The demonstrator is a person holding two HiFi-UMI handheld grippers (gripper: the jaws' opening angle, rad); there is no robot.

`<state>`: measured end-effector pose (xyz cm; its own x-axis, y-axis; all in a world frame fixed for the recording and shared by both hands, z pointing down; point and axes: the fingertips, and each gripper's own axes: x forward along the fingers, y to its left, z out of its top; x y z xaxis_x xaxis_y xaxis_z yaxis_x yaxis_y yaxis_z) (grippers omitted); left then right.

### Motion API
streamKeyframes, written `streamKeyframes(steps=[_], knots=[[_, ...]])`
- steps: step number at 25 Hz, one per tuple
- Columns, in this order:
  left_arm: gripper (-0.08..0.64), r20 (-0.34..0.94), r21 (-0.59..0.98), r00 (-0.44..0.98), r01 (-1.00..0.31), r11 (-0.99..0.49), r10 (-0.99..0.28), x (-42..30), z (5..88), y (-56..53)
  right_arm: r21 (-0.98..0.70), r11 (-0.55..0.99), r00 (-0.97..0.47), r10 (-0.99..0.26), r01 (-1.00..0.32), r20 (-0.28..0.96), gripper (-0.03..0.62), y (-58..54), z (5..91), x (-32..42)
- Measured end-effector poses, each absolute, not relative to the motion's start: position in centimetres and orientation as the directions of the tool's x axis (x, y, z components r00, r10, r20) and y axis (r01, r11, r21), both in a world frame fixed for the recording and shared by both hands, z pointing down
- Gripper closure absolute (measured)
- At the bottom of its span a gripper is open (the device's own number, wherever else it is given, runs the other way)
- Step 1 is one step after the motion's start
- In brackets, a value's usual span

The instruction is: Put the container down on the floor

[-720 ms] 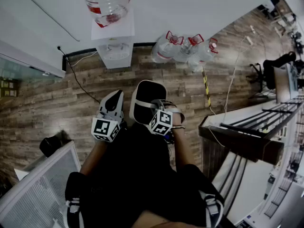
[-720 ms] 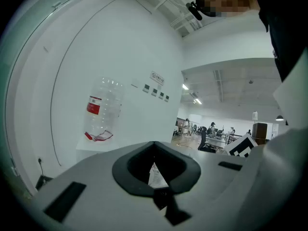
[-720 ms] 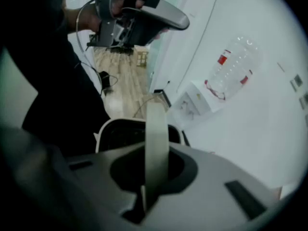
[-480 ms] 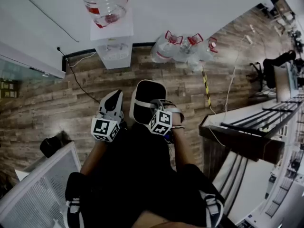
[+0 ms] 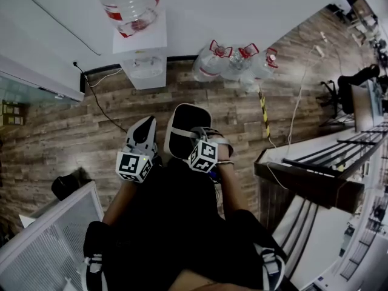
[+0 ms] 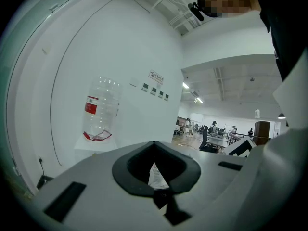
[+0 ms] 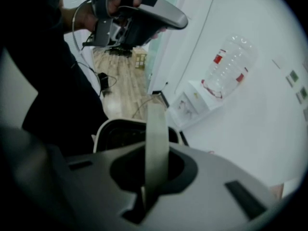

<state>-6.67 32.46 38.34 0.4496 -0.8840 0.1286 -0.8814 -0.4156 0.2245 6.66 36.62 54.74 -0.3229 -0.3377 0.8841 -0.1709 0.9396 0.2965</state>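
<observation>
The container [image 5: 185, 129] is a white-rimmed bin with a dark inside. It hangs above the wooden floor [image 5: 73, 132] in front of the person's legs. My right gripper [image 5: 209, 138] is shut on its pale strap handle [image 7: 156, 138]. In the right gripper view the strap runs up between the jaws and the bin's rim [image 7: 102, 125] shows below it. My left gripper [image 5: 144, 125] is just left of the bin with its jaws shut and nothing in them. In the left gripper view it [image 6: 156, 179] points at the white wall.
A white water dispenser [image 5: 145, 65] with an upturned bottle [image 5: 127, 5] stands against the wall ahead. Three big water bottles [image 5: 233, 62] lie on the floor to its right. A desk with cables [image 5: 315, 171] is at the right. A white louvred panel [image 5: 48, 241] and a black object [image 5: 66, 185] are at the lower left.
</observation>
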Motion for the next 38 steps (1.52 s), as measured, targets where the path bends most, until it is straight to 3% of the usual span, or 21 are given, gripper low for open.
streamKeyframes(steps=[19, 38], knots=[[0.529, 0.192, 0.195, 0.353, -0.928, -0.317, -0.916, -2.9, 40.4, 31.7, 0.282, 0.953, -0.325, -0.302, -0.109, 0.896, 0.56, 34.1, 58.5, 12.1], [0.529, 0.199, 0.249, 0.437, -0.888, -0.386, -0.877, -6.5, 42.4, 14.9, 0.27, 0.955, -0.286, -0.295, -0.124, 0.912, 0.56, 20.7, 61.1, 10.0]])
